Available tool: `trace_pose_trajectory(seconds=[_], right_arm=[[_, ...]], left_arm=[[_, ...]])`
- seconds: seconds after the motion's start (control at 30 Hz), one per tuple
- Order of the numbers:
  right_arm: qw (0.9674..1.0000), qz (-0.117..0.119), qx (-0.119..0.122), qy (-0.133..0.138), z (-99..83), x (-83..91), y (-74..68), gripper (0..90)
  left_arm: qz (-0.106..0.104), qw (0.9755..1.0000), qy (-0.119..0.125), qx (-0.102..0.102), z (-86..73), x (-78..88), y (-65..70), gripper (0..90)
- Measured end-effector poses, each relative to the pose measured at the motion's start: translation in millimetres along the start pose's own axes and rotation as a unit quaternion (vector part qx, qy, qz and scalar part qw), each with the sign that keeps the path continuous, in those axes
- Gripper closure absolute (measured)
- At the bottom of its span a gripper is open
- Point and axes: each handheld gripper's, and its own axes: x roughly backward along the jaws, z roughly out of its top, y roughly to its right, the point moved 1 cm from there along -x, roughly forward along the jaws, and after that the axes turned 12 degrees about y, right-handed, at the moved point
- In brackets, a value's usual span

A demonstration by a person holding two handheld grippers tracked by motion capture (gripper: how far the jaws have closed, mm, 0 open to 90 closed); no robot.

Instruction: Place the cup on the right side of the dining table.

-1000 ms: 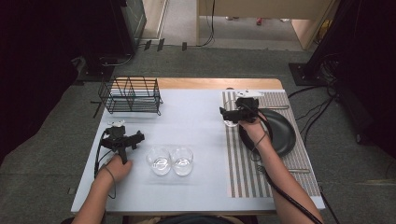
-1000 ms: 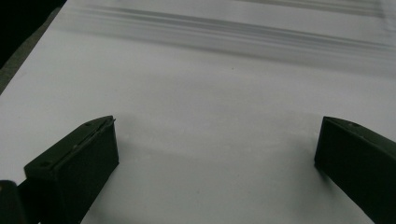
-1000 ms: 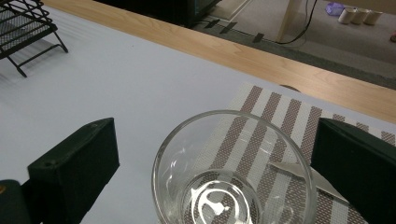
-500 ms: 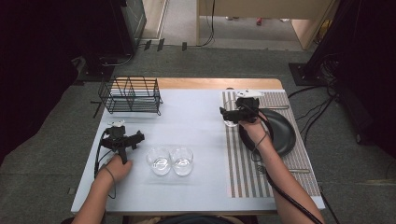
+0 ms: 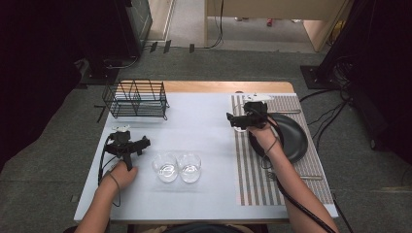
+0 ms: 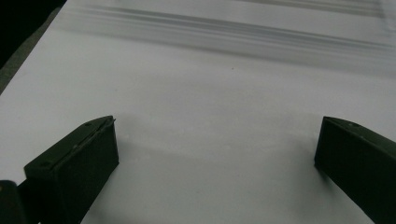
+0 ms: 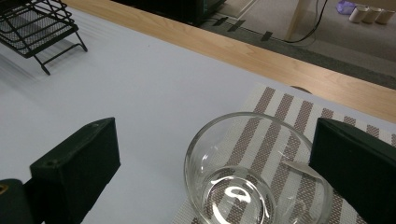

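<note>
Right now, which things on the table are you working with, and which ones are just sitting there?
In the job:
- glass bowl between the open right gripper jaws, on the striped placemat
- two glass bowls near the left gripper

Just lying about:
- wire rack
- black plate

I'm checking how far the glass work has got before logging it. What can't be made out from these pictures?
- Glass cup under the right gripper: the bottom edge of the right gripper view cuts off its base.
- Same cup in the high view: the gripper hides most of it.
- Left gripper view: the striped band is blurred, unidentifiable.
</note>
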Motion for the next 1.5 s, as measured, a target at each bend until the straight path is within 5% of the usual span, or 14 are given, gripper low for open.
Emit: trace_pose_trajectory(seconds=[0.37, 0.5, 1.07, 1.5], right_arm=[[0.9999, 0.015, -0.008, 0.003, 2.7, 2.7, -5.3, 1.6], [1.0000, 0.004, -0.001, 0.002, 3.0, 3.2, -7.9, 14.9], [0.9997, 0.026, -0.002, -0.003, 1.8, 2.3, -16.7, 14.7], [0.9991, 0.039, 0.018, -0.004, 1.9, 2.5, -28.4, 14.8]], left_arm=[[0.000, 1.0000, 0.000, 0.000, 0.0, 0.0, 0.0, 0.0], [0.000, 1.0000, 0.000, 0.000, 0.0, 0.0, 0.0, 0.0], [0.000, 1.0000, 0.000, 0.000, 0.0, 0.0, 0.0, 0.0], [0.000, 1.0000, 0.001, 0.001, 0.0, -0.1, 0.1, 0.0]])
